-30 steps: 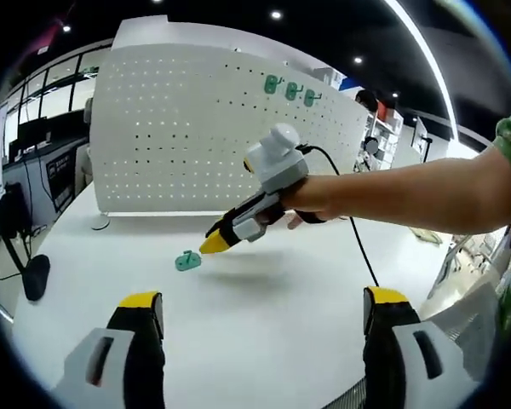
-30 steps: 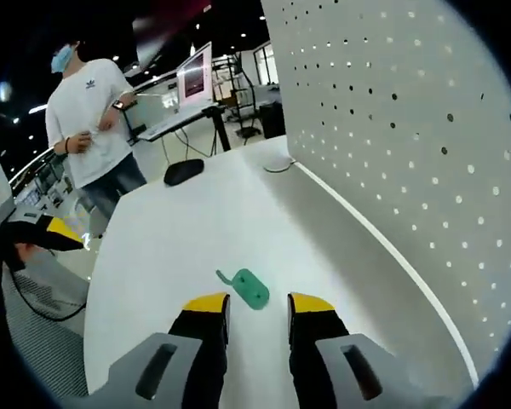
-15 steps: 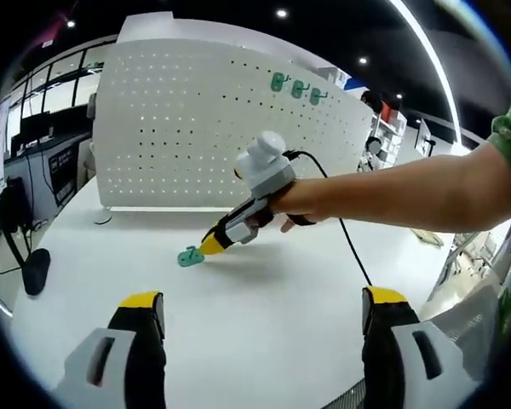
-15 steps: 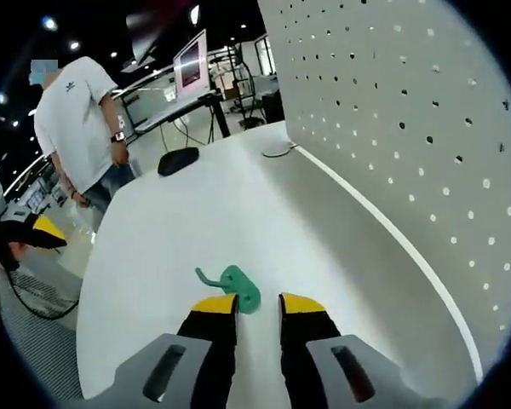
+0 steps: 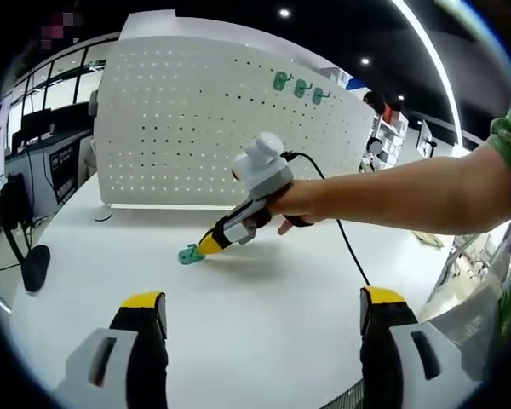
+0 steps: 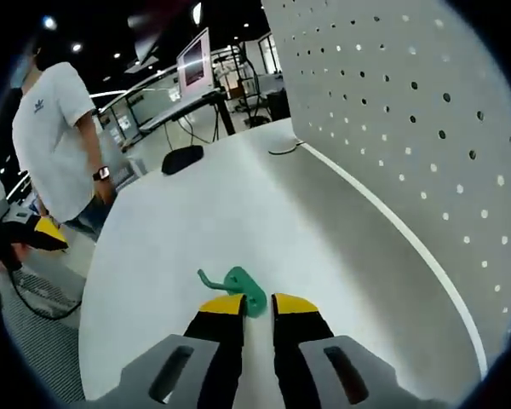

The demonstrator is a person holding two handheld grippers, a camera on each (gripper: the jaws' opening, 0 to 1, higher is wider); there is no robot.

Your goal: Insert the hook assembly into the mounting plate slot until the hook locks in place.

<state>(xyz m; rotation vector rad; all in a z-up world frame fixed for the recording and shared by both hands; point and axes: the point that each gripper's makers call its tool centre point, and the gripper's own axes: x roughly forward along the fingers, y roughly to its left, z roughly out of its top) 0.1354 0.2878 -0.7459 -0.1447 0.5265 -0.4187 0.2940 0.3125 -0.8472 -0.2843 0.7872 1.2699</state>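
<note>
A small green hook (image 6: 236, 282) lies on the white table (image 6: 264, 221), its curved end pointing left. My right gripper (image 6: 258, 305) has its yellow tips closed in on the hook's flat end and looks shut on it. In the left gripper view that same right gripper (image 5: 206, 245) reaches in from the right, tips down on the hook (image 5: 187, 254), held by a person's hand. The white pegboard mounting plate (image 5: 204, 128) stands behind, and it also rises at the right in the right gripper view (image 6: 426, 128). My left gripper (image 5: 262, 298) hangs open above the near table.
Three green hooks (image 5: 295, 87) hang high on the pegboard. A dark mouse-like object (image 5: 34, 273) sits at the table's left edge. A person in a white T-shirt (image 6: 55, 145) stands beyond the table near a desk with a monitor (image 6: 194, 66).
My right gripper came down to the hook and its jaws narrowed around it. The person in the white shirt shifted left. My left gripper stayed open and still.
</note>
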